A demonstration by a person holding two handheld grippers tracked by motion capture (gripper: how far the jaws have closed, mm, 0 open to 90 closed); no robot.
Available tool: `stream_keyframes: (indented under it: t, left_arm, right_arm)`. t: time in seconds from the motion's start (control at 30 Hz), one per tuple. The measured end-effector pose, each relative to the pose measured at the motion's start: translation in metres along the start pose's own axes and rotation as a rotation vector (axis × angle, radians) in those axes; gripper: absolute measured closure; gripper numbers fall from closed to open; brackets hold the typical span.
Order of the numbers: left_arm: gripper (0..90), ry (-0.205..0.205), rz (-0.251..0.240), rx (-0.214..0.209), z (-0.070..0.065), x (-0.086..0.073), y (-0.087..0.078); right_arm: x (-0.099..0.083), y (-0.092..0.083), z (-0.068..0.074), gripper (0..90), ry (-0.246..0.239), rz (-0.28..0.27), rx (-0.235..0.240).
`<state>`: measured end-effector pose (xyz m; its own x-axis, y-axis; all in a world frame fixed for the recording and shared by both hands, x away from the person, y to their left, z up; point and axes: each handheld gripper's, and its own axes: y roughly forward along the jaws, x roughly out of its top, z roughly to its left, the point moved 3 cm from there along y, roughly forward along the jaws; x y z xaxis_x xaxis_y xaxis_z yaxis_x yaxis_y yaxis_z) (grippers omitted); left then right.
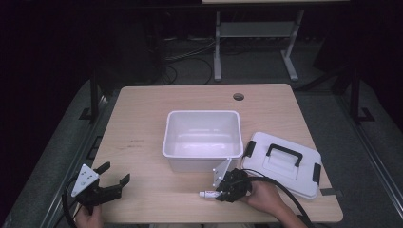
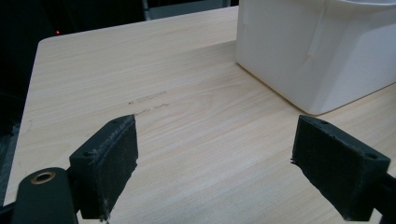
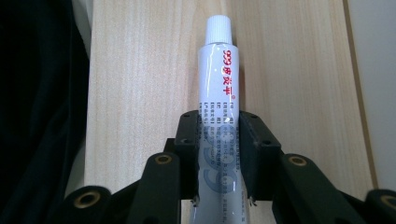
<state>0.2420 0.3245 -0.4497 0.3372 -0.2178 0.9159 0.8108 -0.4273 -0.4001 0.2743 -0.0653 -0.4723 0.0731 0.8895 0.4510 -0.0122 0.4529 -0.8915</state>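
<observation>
A white ointment tube (image 3: 219, 88) with red lettering and a white screw cap lies on the wooden table near its front edge. My right gripper (image 3: 219, 140) is shut on the tube's lower half, both pads pressing its sides. From above, the tube's cap end (image 1: 207, 194) pokes out to the left of the right gripper (image 1: 223, 194), just in front of the white bin (image 1: 202, 156). My left gripper (image 1: 114, 173) rests at the front left of the table, open, with bare wood between its pads (image 2: 112, 158).
The open white bin (image 2: 317, 51) stands mid-table. Its white lid (image 1: 285, 164) with black handle and latches lies to the right. The table's front edge (image 1: 218, 221) runs close behind the right hand. A round cable hole (image 1: 238, 97) sits at the far side.
</observation>
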Motion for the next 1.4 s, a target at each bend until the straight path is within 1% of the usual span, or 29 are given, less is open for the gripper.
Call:
stream_keyframes:
  t: [0.07, 0.1, 0.23, 0.27, 0.33, 0.4, 0.43, 0.5, 0.57, 0.7, 0.87, 0.93, 1.0, 1.03, 1.1, 1.2, 1.4]
  left_arm:
    - [13.4, -0.001, 0.0, -0.002, 0.0, 0.0, 0.0]
    - [13.4, 0.0, 0.0, -0.002, 0.0, 0.0, 0.0]
    - [13.4, 0.002, 0.002, -0.001, 0.0, 0.0, 0.0]
    - [13.4, 0.003, 0.002, 0.0, 0.0, 0.0, 0.0]
    - [13.5, 0.002, 0.002, 0.0, 0.0, 0.0, 0.0]
    - [13.4, -0.001, -0.001, -0.001, 0.0, 0.0, 0.0]
    - [13.4, -0.001, -0.001, 0.0, 0.0, 0.0, 0.0]
    - [13.4, -0.001, -0.001, -0.001, 0.0, 0.0, 0.0]
    - [13.4, 0.002, 0.002, 0.0, 0.0, 0.0, 0.0]
    - [13.4, 0.0, 0.0, 0.0, 0.0, 0.0, 0.0]
    - [13.4, -0.003, -0.003, 0.001, 0.0, 0.0, 0.0]
    - [13.4, -0.002, -0.001, -0.001, 0.0, 0.0, 0.0]
    - [13.4, -0.001, 0.0, -0.001, 0.0, 0.0, 0.0]
    - [13.4, -0.001, 0.001, 0.0, 0.0, 0.0, 0.0]
    - [13.4, -0.002, 0.001, -0.001, 0.0, 0.0, 0.0]
    - [13.5, -0.003, -0.001, 0.001, 0.0, 0.0, 0.0]
    - [13.4, 0.0, -0.001, 0.001, 0.0, 0.0, 0.0]
  right_arm:
    - [0.0, 0.0, 0.0, 70.7, 0.001, 0.006, 0.005]
    - [0.0, -0.001, 0.0, 70.8, 0.008, 0.005, 0.021]
    - [0.003, -0.004, 0.001, 71.0, -0.001, 0.014, 0.047]
    - [0.004, -0.005, 0.001, 71.0, -0.004, 0.011, 0.047]
    - [0.008, -0.011, 0.001, 71.0, -0.004, -0.008, 0.061]
    - [0.012, -0.017, 0.002, 71.0, -0.005, -0.046, 0.075]
    - [0.014, -0.021, 0.002, 71.0, -0.001, -0.052, 0.082]
    - [0.018, -0.027, 0.002, 71.0, -0.013, -0.04, 0.065]
    - [0.023, -0.033, 0.002, 71.0, -0.02, -0.051, 0.071]
    - [0.033, -0.046, 0.003, 71.0, -0.036, -0.05, 0.065]
    - [0.047, -0.067, 0.002, 70.9, -0.048, -0.07, 0.062]
    - [0.053, -0.075, 0.001, 70.9, -0.061, -0.073, 0.056]
    - [0.058, -0.083, 0.0, 71.0, -0.062, -0.079, 0.059]
    - [0.061, -0.086, 0.0, 70.9, -0.066, -0.086, 0.057]
    - [0.065, -0.092, -0.002, 70.9, -0.071, -0.078, 0.049]
    - [0.073, -0.102, -0.006, 70.9, -0.073, -0.083, 0.047]
    - [0.087, -0.12, -0.017, 70.9, -0.079, -0.095, 0.024]
